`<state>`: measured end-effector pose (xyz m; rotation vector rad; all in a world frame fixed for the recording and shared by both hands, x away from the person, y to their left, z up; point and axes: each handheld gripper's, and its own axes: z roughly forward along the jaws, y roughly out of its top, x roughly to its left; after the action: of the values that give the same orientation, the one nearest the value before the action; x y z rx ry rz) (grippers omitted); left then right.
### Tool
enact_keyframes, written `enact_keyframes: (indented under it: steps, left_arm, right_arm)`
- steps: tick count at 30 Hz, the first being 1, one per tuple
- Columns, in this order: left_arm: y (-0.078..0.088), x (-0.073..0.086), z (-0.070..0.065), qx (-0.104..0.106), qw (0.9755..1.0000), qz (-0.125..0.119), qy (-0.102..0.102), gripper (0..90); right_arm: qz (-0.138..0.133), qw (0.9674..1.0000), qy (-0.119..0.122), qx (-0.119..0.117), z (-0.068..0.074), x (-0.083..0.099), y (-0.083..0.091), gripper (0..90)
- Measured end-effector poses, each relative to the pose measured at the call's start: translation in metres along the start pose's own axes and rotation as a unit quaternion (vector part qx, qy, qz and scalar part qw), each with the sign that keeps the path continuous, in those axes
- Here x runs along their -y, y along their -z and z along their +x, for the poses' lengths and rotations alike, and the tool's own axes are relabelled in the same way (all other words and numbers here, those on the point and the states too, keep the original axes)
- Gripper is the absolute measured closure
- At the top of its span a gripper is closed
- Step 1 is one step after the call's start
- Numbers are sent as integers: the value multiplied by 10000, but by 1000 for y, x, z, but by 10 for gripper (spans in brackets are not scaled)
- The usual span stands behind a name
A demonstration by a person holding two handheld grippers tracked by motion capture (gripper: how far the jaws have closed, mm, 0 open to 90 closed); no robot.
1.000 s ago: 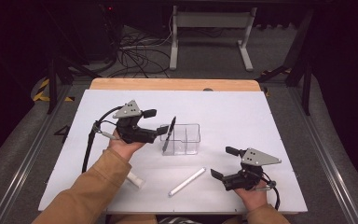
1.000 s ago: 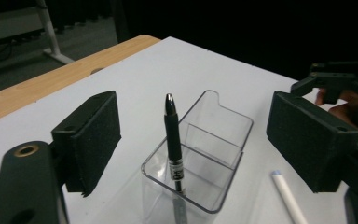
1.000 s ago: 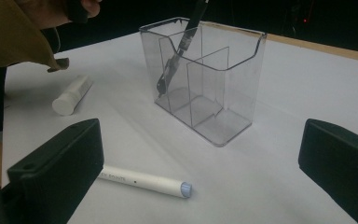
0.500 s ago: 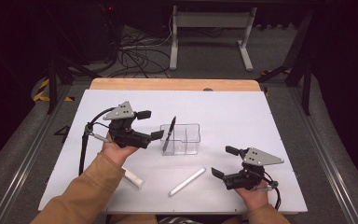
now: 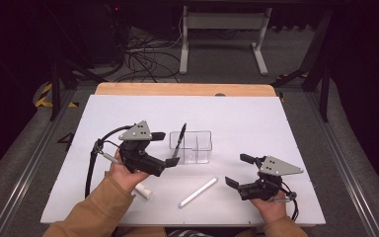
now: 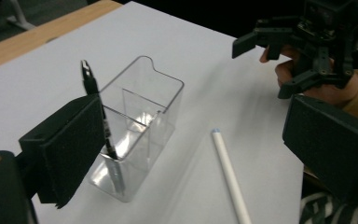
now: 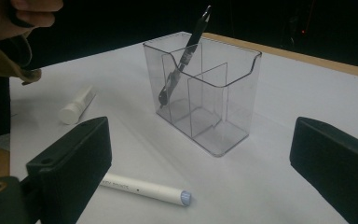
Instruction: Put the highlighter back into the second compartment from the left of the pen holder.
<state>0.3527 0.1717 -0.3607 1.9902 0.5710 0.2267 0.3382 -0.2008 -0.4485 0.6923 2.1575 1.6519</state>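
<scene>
A black pen (image 5: 179,140) leans upright in the left compartment of a clear divided box (image 5: 197,146) at mid-table. My left gripper (image 5: 165,148) sits just left of the box. It is open, its jaws have just been opening, and nothing is pressed between them. In the left gripper view the pen (image 6: 97,112) stands free in the box (image 6: 144,116), just past the left jaw. My right gripper (image 5: 238,170) rests open at the front right. Its jaws have just been closing slightly on nothing, and they face the box (image 7: 214,98) and pen (image 7: 187,51).
A long white pen (image 5: 198,192) lies on the white table (image 5: 256,123) between the hands, in front of the box. A short white tube (image 5: 142,191) lies under the left wrist. A wooden strip (image 5: 187,89) edges the far side, with dark floor and cables beyond.
My left gripper has drawn back to the left, away from the box, and its jaws have widened. The black pen stays leaning in the compartment. The right hand has not moved.
</scene>
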Motion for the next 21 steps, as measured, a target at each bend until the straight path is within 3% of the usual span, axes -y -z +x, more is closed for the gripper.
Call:
enact_keyframes:
  steps: [11,21]
  left_arm:
    - [-16,3,-14,220,9993,243,153,71]
    - [-25,2,-23,228,9986,460,143,76]
  right_arm:
    - [-49,9999,14,125,-3,0,4,22]
    - [-83,9998,39,176,-4,0,5,14]
